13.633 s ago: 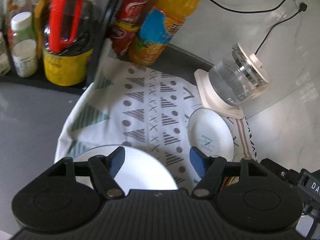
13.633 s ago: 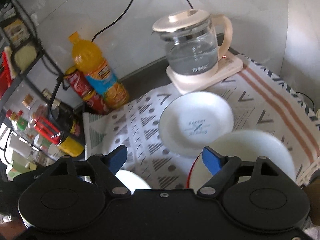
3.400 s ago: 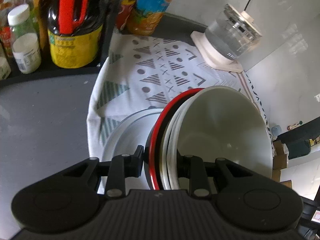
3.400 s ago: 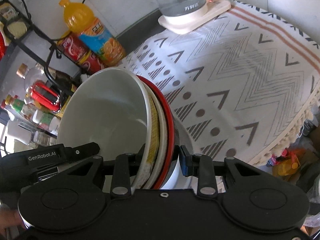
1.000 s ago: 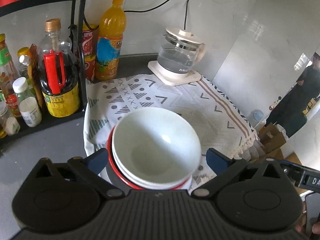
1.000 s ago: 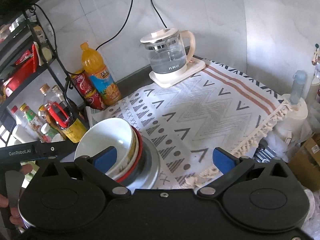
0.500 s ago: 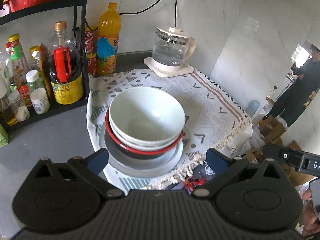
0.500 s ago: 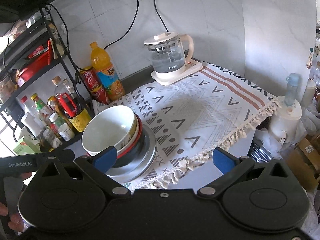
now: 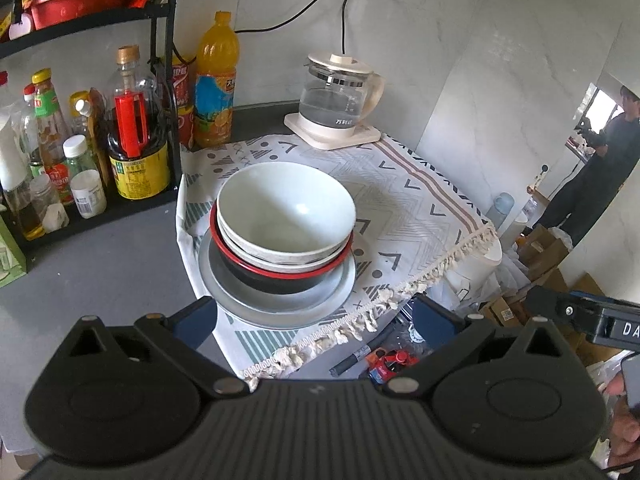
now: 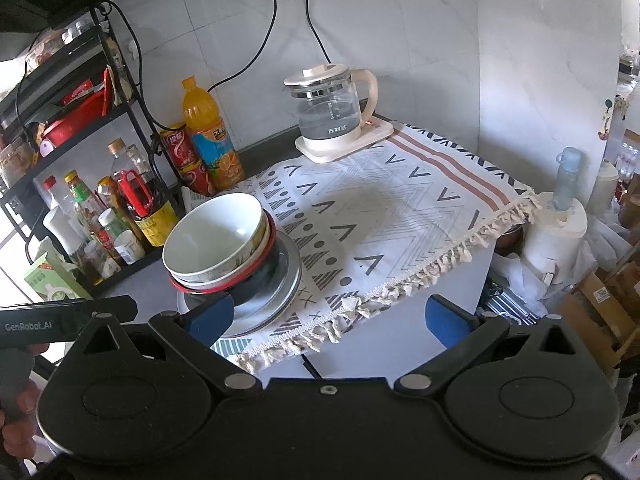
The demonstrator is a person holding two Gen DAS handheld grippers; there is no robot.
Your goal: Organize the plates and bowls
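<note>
A stack of bowls, white ones nested in a red-rimmed black bowl, rests on a pale plate at the front left corner of the patterned cloth. My left gripper is open, held back and above the stack, nothing between its blue fingertips. In the right wrist view, my right gripper is open too, pulled back from the stack, which lies to its left. The two grippers are apart from the dishes.
A glass kettle on its base stands at the back of the cloth. An orange drink bottle, cans and a black rack of sauce bottles crowd the left. The fringed cloth edge overhangs the counter front; boxes and a person are to the right.
Both grippers have drawn further back and up from the stack, so more of the counter edge and floor shows. The stacked bowls and plate have stayed put.
</note>
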